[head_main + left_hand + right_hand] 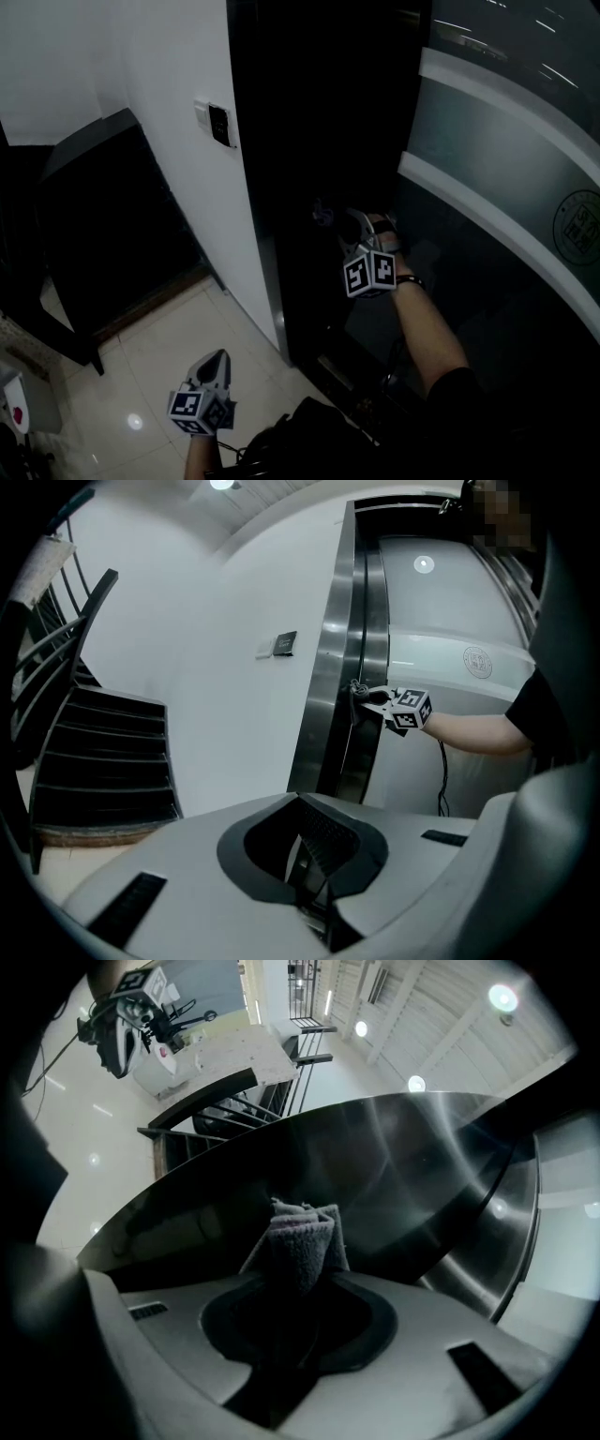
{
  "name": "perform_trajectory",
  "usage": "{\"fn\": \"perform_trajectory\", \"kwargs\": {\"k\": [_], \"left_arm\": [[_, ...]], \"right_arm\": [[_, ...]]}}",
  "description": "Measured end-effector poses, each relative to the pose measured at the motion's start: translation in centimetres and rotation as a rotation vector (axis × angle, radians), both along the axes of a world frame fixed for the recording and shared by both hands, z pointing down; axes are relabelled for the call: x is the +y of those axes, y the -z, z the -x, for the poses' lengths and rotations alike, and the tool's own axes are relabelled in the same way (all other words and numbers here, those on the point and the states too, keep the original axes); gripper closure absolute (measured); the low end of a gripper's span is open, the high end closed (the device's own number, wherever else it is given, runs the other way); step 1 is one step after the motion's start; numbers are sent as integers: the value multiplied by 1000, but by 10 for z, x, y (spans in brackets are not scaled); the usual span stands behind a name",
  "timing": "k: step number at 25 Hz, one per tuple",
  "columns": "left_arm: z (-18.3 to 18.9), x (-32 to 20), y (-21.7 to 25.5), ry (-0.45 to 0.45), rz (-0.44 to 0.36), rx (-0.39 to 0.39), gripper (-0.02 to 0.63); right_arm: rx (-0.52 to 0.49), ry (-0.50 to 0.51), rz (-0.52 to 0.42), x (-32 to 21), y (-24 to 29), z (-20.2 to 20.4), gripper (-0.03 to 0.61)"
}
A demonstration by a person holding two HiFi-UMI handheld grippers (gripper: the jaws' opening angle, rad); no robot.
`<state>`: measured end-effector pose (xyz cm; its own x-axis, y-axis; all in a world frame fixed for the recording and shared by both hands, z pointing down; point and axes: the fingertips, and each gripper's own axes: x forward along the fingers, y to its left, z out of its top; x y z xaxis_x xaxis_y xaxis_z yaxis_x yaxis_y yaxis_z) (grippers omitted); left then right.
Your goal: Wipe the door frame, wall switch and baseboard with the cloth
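My right gripper is shut on a folded grey cloth and presses it against the dark metal door frame at about mid height. In the right gripper view the cloth sticks out past the jaws onto the shiny steel frame. The left gripper view shows the same gripper on the frame. My left gripper hangs low over the tiled floor, shut and holding nothing. The wall switch sits on the white wall left of the frame.
Dark stairs with a railing rise at the left. A curved frosted glass panel stands right of the frame. Beige floor tiles lie below, with a dark baseboard along the stair side. A black cable hangs under my right arm.
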<state>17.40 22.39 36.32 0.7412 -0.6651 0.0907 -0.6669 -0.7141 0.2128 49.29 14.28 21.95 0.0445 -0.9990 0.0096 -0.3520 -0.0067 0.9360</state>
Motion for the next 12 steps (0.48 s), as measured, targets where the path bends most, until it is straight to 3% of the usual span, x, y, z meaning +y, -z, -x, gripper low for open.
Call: {"fn": "perform_trajectory", "kwargs": {"k": [12], "left_arm": [[-14,-1,-11,-15,31,-20,614]], "right_arm": [[-32,10,96,2,-59,1,480]]}}
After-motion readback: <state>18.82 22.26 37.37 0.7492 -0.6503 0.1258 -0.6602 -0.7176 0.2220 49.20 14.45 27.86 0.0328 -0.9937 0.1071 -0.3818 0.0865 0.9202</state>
